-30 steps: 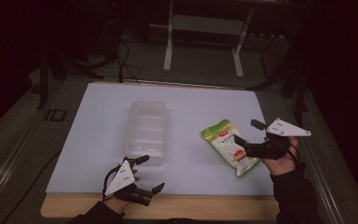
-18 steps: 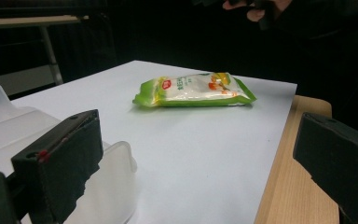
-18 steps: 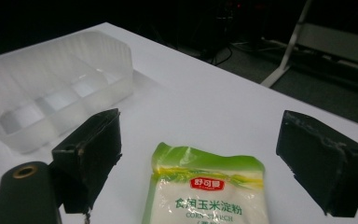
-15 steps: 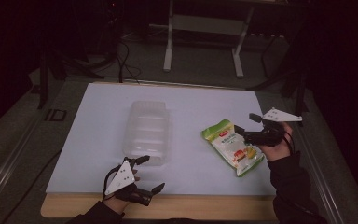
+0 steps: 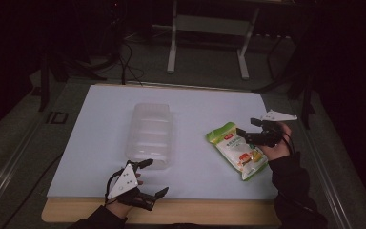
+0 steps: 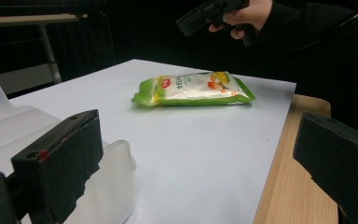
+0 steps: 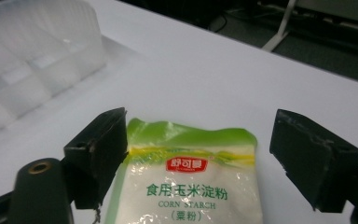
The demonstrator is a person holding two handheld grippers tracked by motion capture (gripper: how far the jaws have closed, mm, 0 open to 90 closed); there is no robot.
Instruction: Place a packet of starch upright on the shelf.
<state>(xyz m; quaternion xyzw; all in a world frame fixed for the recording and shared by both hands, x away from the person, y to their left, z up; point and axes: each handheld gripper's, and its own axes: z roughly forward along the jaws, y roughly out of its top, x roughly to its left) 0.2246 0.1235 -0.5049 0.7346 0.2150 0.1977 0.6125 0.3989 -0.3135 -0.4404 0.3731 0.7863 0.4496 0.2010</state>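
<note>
Green and white, one bag of corn starch (image 5: 238,149) is lying flat on the white sheet (image 5: 95,143) covering your table (image 5: 219,218), toward its right side. Your right tongs (image 5: 246,129) are hanging just over the bag's top end, and their jaws have just been closing a little; they are standing wide on either side of the bag, not pressing on it. One clear plastic container (image 5: 150,135) is sitting near the middle of the sheet, well apart from the bag. Your left tongs (image 5: 155,177) are resting at the near edge, just beside the container's near end, jaws spread wide with nothing between them. You are working with two tongs, one bag and one container.
</note>
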